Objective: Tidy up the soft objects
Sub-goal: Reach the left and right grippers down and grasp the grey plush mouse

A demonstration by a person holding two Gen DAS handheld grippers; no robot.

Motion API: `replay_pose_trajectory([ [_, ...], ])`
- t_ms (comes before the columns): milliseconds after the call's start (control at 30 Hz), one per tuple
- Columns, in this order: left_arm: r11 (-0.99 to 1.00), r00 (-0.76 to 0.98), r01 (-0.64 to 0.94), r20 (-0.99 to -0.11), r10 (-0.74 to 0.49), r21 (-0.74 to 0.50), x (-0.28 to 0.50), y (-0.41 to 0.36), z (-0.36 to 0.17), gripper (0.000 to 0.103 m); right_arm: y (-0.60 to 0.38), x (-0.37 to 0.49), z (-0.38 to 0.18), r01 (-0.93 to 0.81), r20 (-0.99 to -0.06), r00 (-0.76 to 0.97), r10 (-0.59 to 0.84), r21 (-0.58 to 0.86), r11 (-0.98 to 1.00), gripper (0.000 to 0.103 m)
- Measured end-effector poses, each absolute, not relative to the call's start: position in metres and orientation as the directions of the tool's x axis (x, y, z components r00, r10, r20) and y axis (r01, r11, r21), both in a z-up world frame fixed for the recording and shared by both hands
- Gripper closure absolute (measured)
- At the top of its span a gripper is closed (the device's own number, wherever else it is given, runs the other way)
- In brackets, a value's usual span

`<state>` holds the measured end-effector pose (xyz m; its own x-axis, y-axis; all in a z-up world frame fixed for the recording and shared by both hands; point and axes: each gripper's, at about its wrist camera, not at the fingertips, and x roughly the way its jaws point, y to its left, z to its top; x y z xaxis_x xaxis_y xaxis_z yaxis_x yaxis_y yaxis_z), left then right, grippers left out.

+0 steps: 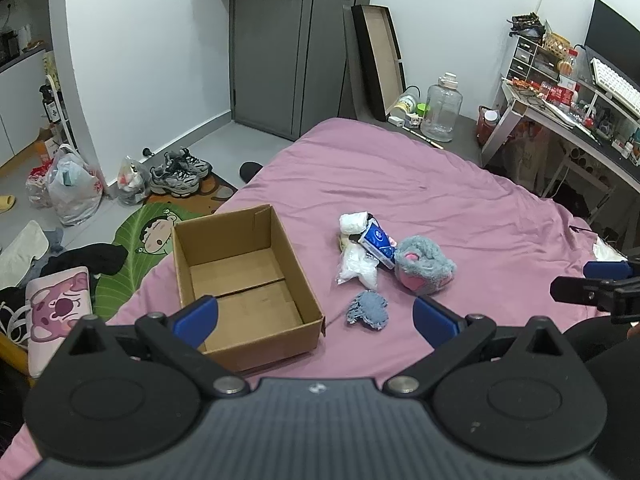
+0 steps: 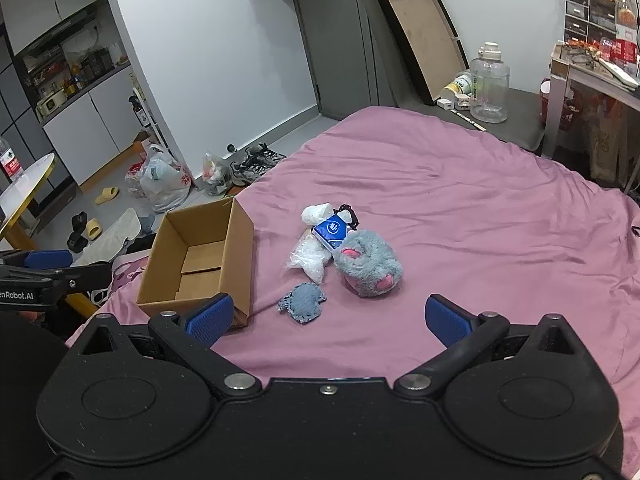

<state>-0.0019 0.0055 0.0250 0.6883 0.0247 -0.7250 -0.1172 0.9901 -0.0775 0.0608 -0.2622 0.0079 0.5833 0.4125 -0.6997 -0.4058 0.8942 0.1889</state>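
Observation:
An empty open cardboard box [image 1: 240, 276] [image 2: 200, 256] sits on the pink bed. To its right lies a pile of soft things: a grey and pink furry slipper [image 1: 424, 264] [image 2: 368, 266], a blue tissue pack [image 1: 378, 242] [image 2: 332, 230], clear plastic bags [image 1: 358, 268] [image 2: 310, 260], a white roll [image 1: 354, 222] and a small blue-grey knitted piece [image 1: 368, 308] [image 2: 302, 302]. My left gripper [image 1: 316, 320] is open and empty, above the box's near right corner. My right gripper [image 2: 328, 318] is open and empty, just short of the knitted piece and slipper.
The pink bedspread [image 1: 400, 176] [image 2: 460, 200] stretches back and right. Shoes [image 1: 180, 172], plastic bags [image 1: 76, 188] and clothes lie on the floor at left. A desk [image 1: 580, 120] and a large water jug [image 1: 442, 108] stand beyond the bed. The right gripper's tip [image 1: 592, 284] shows at the left wrist view's edge.

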Motion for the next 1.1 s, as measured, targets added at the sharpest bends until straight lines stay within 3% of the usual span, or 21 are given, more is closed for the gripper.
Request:
replay_pose_trajectory([
  [367, 0.999, 0.691, -0.025, -0.723, -0.004, -0.029, 0.034, -0.001, 0.015, 0.001, -0.271, 0.082, -0.011, -0.399, -0.669, 0.585, 0.458, 0.254, 0.881, 0.001],
  [633, 0.999, 0.693, 0.016, -0.719, -0.047, -0.05, 0.072, -0.006, 0.002, 0.003, -0.273, 0.112, -0.031, -0.366, -0.681, 0.562, 0.468, 0.302, 0.88, 0.011],
  [800, 0.997, 0.681, 0.038, -0.729, -0.071, -0.062, 0.097, -0.01, -0.01, 0.009, -0.277, 0.131, -0.049, -0.325, -0.706, 0.539, 0.46, 0.329, 0.887, 0.024],
  [1100, 0.993, 0.621, 0.078, -0.774, -0.119, -0.09, 0.145, -0.023, -0.044, 0.021, -0.286, 0.164, -0.077, -0.238, -0.732, 0.505, 0.458, 0.391, 0.889, 0.029],
])
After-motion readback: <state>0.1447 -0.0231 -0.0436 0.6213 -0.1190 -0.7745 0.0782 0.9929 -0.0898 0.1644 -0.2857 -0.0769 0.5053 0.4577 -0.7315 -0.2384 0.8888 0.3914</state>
